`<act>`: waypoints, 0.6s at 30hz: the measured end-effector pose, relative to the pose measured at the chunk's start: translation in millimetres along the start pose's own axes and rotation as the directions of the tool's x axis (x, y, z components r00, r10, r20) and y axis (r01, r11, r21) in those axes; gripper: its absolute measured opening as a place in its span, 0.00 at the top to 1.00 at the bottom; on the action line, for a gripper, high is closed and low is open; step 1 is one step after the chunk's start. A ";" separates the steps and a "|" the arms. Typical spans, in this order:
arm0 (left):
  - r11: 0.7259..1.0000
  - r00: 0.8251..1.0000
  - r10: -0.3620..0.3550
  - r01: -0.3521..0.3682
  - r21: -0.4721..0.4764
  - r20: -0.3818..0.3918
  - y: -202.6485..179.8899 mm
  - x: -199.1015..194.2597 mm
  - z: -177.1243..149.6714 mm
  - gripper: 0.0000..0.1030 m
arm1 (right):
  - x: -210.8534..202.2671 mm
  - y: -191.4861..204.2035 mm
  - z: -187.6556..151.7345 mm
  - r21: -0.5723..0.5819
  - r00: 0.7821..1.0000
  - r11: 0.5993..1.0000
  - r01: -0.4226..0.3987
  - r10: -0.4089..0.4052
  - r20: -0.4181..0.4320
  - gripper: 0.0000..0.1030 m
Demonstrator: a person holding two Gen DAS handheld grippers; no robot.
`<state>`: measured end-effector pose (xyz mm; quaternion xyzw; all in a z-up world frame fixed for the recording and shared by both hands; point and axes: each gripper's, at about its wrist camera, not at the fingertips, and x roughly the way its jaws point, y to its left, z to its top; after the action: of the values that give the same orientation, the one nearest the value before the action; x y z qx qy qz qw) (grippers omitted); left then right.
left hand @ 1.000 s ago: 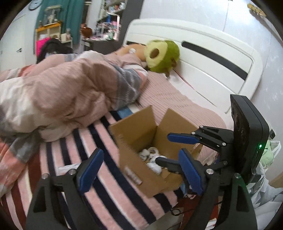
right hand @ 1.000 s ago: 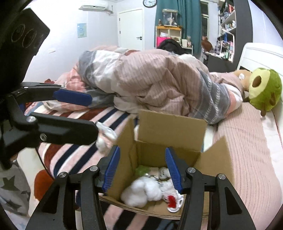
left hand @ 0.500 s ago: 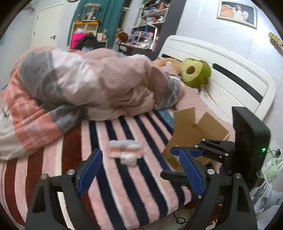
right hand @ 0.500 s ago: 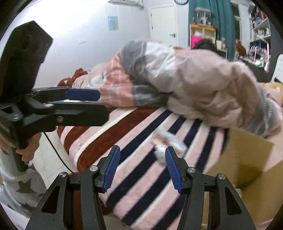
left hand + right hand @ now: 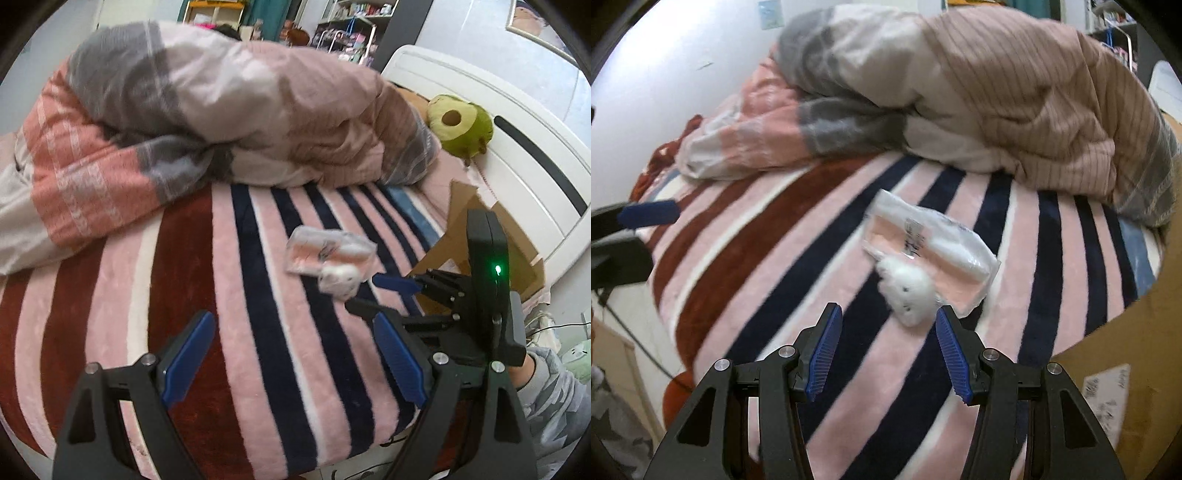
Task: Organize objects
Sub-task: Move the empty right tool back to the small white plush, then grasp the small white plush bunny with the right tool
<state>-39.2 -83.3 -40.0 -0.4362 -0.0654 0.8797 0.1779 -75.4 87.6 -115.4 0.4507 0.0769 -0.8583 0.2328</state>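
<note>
The step in hand appears to be the approach to the next item to be boxed. A clear plastic packet [image 5: 931, 247] with a small white fluffy toy [image 5: 910, 291] touching its near edge lies on the striped blanket [image 5: 768, 258], near the cardboard box [image 5: 1126, 373].

The right gripper [image 5: 886, 350] hovers just short of the toy, its fingers spread and holding nothing. The left gripper [image 5: 291, 362] hangs over bare blanket, its fingers spread wide and empty.

The next move probably calls for lowering the right gripper until its fingers straddle the toy, then closing them.

The packet carries a dark printed mark, and the box a white label [image 5: 1106, 391]; neither is legible.
</note>
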 end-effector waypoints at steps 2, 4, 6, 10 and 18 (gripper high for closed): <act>1.000 1.000 0.009 -0.009 -0.008 -0.016 4.8 8.5 -2.3 0.16 | 10.5 -4.8 1.6 0.017 1.000 1.000 0.007 -0.007 -0.009 0.52; 1.000 0.999 0.015 -0.015 -0.014 -0.029 8.0 15.7 -4.8 0.16 | 19.4 -8.7 4.1 0.033 1.000 0.999 0.005 -0.004 -0.012 0.59; 1.000 0.999 0.018 -0.019 -0.019 -0.039 10.8 20.3 -6.6 0.16 | 26.9 -9.0 5.2 0.032 1.000 0.999 0.008 -0.008 -0.025 0.79; 0.999 0.998 0.032 -0.033 -0.022 -0.050 12.2 24.5 -8.9 0.16 | 29.5 -7.2 5.2 0.030 1.000 1.000 -0.004 0.005 -0.030 0.84; 0.999 0.998 0.026 -0.027 -0.019 -0.050 6.3 23.3 -10.6 0.16 | 10.5 -7.4 1.7 0.192 0.937 0.931 -0.310 0.334 -0.105 0.84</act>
<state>-45.5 -81.0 -65.5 -0.4604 -0.0637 0.8702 0.1634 -85.2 90.0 -123.5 0.5330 -0.0570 -0.7792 0.3249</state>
